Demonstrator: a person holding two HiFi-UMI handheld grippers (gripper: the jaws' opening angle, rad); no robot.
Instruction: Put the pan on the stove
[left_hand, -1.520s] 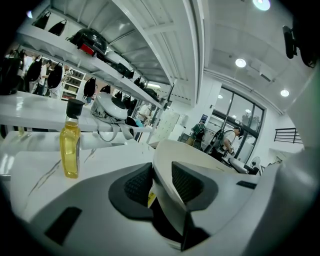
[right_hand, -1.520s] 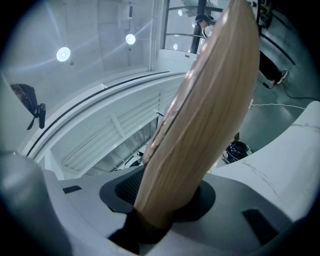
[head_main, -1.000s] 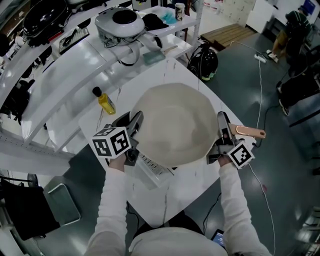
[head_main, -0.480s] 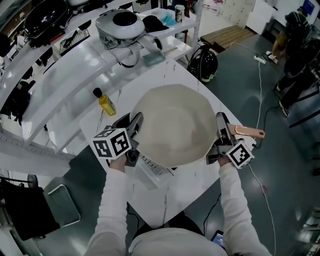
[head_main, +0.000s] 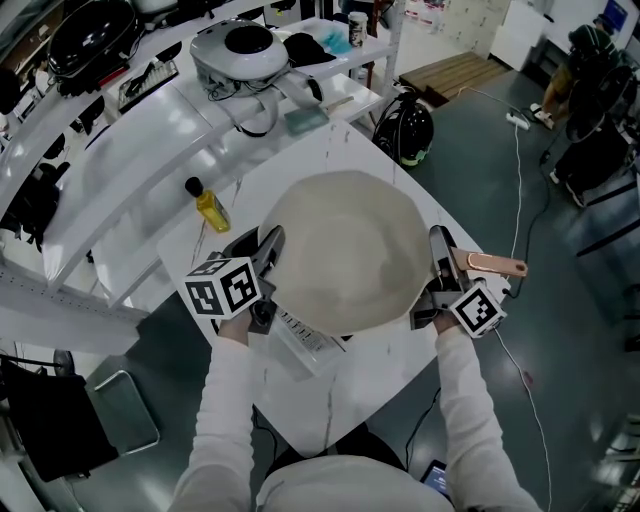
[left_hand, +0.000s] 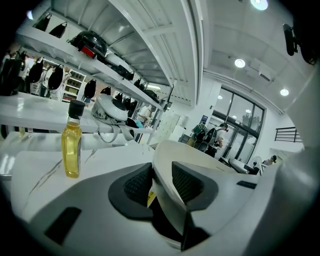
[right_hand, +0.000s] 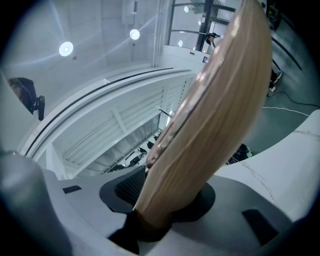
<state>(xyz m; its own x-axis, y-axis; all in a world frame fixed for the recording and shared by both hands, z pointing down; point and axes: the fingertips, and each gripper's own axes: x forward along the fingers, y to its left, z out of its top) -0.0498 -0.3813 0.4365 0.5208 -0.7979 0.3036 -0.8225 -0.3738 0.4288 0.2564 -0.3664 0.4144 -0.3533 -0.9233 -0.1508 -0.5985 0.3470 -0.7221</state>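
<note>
A cream pan (head_main: 345, 250) is held up over the white table (head_main: 375, 365) between both grippers. My left gripper (head_main: 268, 262) is shut on the pan's left rim; in the left gripper view the rim (left_hand: 165, 165) sits pinched between the dark pads (left_hand: 137, 185). My right gripper (head_main: 440, 268) is shut on the pan's wooden handle (head_main: 492, 264), which fills the right gripper view as a tan bar (right_hand: 215, 115). A flat white appliance with a control strip (head_main: 300, 335), likely the stove, peeks out from under the pan; most of it is hidden.
A yellow oil bottle (head_main: 211, 203) (left_hand: 71, 145) stands on the table left of the pan. Behind it are white shelves with a round white appliance (head_main: 240, 45). A black round object (head_main: 405, 125) sits on the floor past the table's far corner. A cable (head_main: 520, 190) runs across the floor.
Almost nothing differs: the pan stays held between both grippers, and the right gripper with the handle has drifted very slightly left.
</note>
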